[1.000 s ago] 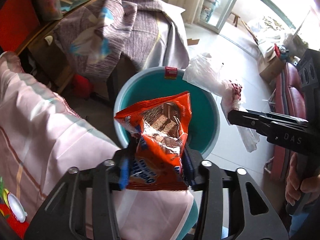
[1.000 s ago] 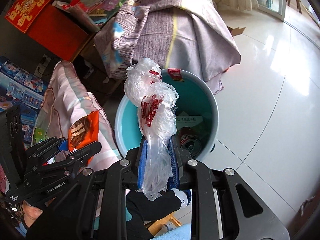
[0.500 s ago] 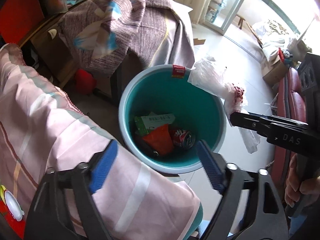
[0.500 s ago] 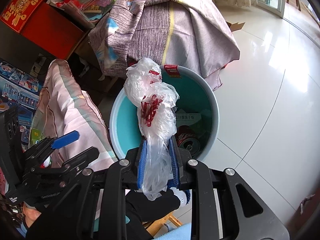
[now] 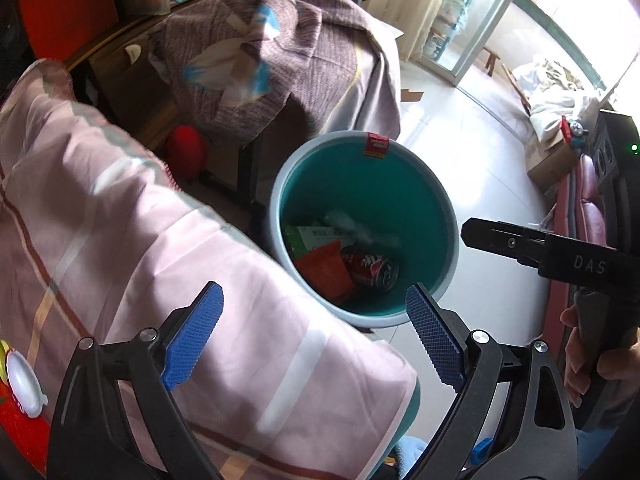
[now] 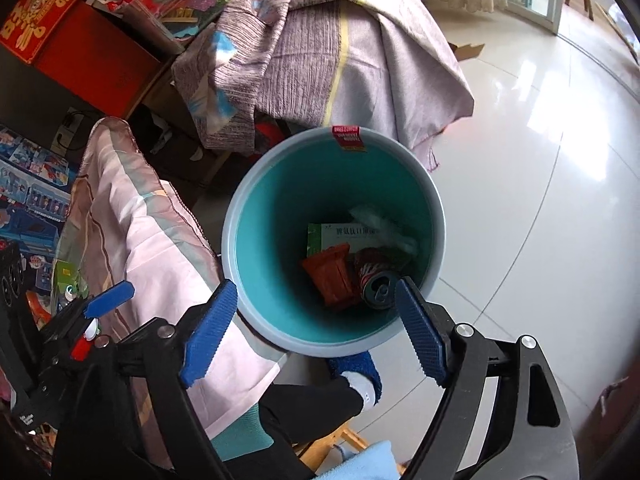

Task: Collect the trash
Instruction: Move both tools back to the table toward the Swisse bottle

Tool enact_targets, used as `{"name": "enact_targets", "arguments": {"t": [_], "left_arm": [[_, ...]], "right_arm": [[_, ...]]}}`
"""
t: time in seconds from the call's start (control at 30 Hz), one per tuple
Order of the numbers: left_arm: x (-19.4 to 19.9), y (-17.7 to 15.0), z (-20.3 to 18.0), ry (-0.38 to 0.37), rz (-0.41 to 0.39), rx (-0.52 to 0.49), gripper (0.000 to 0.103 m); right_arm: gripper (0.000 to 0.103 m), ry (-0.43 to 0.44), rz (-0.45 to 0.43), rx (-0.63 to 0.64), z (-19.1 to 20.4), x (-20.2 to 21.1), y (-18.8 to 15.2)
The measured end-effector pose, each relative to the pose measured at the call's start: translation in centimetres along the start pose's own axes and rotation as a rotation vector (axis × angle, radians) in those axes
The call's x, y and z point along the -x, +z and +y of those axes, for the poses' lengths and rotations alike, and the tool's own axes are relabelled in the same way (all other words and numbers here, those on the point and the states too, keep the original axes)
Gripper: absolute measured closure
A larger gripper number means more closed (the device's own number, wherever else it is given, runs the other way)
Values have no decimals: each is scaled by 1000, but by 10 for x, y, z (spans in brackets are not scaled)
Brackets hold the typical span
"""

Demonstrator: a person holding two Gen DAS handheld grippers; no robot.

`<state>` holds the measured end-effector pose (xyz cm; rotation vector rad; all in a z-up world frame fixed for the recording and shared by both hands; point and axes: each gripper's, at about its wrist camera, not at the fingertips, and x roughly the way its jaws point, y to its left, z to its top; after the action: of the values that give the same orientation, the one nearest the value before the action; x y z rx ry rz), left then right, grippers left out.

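Left wrist view: the left tongs [image 5: 314,330] are spread, their jaws opening with nothing between them. They hang over the pink striped cloth [image 5: 168,280] and the near rim of the teal bin [image 5: 450,216], which lies ahead and a little to the right. The trash sits at the bin's bottom: an orange snack wrapper [image 5: 324,266] touching a red soda can [image 5: 372,270], a green-and-white carton [image 5: 320,236] behind them, and a clear plastic bag [image 5: 352,224], blurred, on top at the back. The can's long axis runs roughly left to right. A finger of the right tongs [image 5: 508,242] reaches in from the right, just outside the rim, with the person's hand [image 5: 580,360] on its grip.

Right wrist view: the right tongs [image 6: 316,326] are released too, jaws opening and empty, straddling the bin's near rim [image 6: 436,216], so this hand looks the nearer to the bin mouth. Wrapper [image 6: 334,276], can [image 6: 376,276], carton [image 6: 340,234] and bag [image 6: 384,224] lie directly below. The left tongs [image 6: 108,298] sit off to the left over the cloth [image 6: 152,240]. Tiled floor [image 6: 540,220] to the right is open; a draped purple blanket [image 6: 332,40] crowds the far side, so withdrawing should go easiest upward or rightward.
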<state>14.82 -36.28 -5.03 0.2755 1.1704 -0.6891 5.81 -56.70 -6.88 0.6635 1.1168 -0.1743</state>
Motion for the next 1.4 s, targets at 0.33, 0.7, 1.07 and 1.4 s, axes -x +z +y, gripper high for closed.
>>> {"name": "enact_targets", "arguments": {"t": [0.33,0.7,1.07,1.4], "left_arm": [[30,-29,34,25,-30,72,10],[89,-76,96,107,-99,203,9],[155,-131,161,175,-187,347,9],[195,-199,216,219,-219,458,9]], "right_arm": [[24,-3,26,54,37,-2,-15],[24,34,61,171,108,-11,-46],[24,45,137,339,193,-25,-89],[24,38,156,490,265,-26,-128]]}}
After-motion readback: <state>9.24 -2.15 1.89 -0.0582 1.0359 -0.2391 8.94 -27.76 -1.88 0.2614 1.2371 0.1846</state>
